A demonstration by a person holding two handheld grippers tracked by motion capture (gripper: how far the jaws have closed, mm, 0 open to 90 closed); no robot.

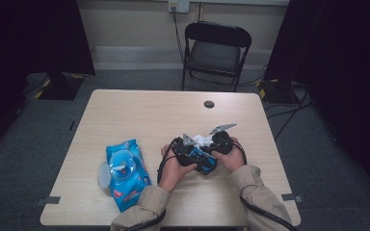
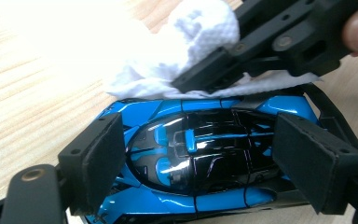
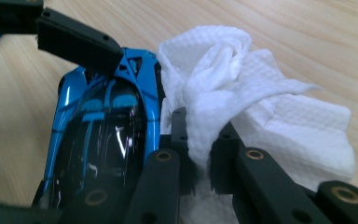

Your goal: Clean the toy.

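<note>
Nearest the person, two sleeved forearms come in over the edge of the worktop (image 1: pixel 139 110); the left hand-held gripper (image 1: pixel 187 150) has its jaws spread wide around a glossy blue and black toy car (image 2: pixel 200 158), one pad on each flank, gripping the body across its width; the car sits just right of the worktop's middle, between the two hands; the right hand-held gripper (image 1: pixel 220 141) is pinched almost fully closed on a crumpled white wipe (image 3: pixel 233 98), the cloth bunched between its pads and lying against the car's far side; to the left of the hands, apart from them, lies a blue pack of wet wipes (image 1: pixel 125 174) with its round lid flipped open; farther off, a small dark round cap (image 1: pixel 209 104) sits in the worktop's back edge; beyond it stands a black folding chair (image 1: pixel 216 50) against the wall.
</note>
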